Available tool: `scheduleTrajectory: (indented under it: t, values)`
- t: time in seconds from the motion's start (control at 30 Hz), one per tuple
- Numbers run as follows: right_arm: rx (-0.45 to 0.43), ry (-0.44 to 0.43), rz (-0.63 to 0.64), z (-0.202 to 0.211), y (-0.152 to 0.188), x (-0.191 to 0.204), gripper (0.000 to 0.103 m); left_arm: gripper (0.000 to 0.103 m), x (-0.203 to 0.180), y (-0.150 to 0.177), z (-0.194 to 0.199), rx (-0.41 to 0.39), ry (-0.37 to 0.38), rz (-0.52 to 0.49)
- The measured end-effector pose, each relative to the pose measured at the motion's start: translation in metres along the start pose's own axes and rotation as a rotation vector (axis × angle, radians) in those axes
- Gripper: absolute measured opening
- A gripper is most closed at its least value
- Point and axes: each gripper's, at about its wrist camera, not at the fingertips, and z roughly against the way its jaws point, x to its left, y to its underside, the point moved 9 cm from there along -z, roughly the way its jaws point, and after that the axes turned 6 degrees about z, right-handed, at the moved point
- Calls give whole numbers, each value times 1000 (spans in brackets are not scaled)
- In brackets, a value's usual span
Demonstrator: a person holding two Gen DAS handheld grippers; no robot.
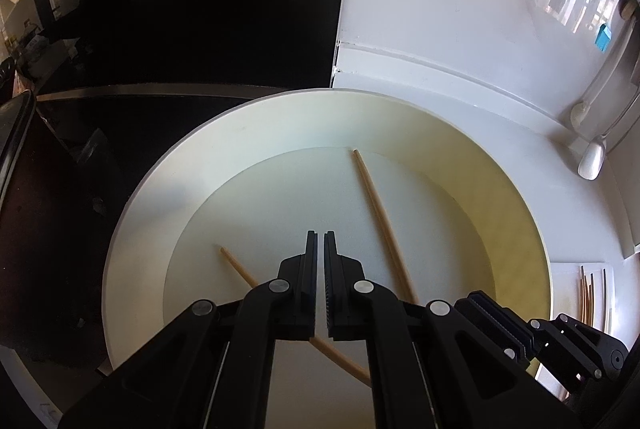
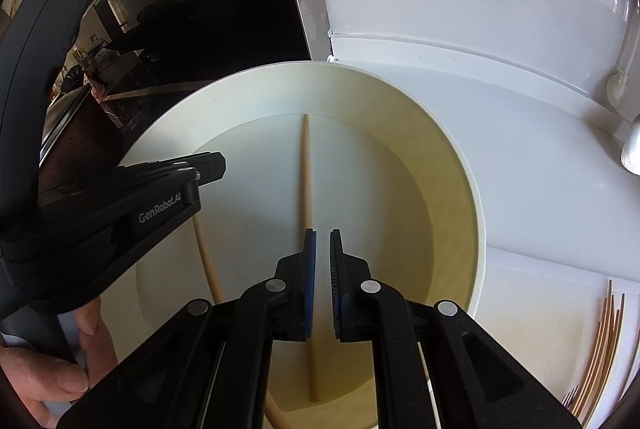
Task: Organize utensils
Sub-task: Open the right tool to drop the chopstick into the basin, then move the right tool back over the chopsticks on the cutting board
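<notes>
A wide cream bowl (image 1: 132, 221) (image 2: 468, 189) holds two wooden chopsticks. In the left wrist view one chopstick (image 1: 380, 213) runs up right of my fingers and the other (image 1: 238, 266) passes under them. My left gripper (image 1: 320, 235) hovers above the bowl with its jaws nearly together and nothing between them. My right gripper (image 2: 323, 234) hovers over the bowl too, jaws a narrow gap apart, with one chopstick (image 2: 306, 173) lying below, just left of the gap. The second chopstick (image 2: 208, 261) lies under the left gripper body (image 2: 160, 205).
The bowl stands on a white counter (image 1: 460, 101) beside a black glossy surface (image 1: 180, 9). Several more chopsticks (image 2: 600, 341) (image 1: 588, 297) lie on a white mat at the right. White spoons (image 1: 592, 157) lie at the far right. A blue tag (image 1: 603, 37) is on the white wall.
</notes>
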Motion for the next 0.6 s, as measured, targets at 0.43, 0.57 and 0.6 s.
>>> scheduleTrajectory:
  t: [0.43,0.57,0.6]
  values:
    - [-43,33,-19,22,-9,-5,50,26,23,2,22,-21,-46,17]
    - [-49,41,-26,32,-7,-7,53,43,31,4,37,-39,-61,18]
    - [-52,43,-26,35,-6,-7,53,51,32,5,40,-43,-64,17]
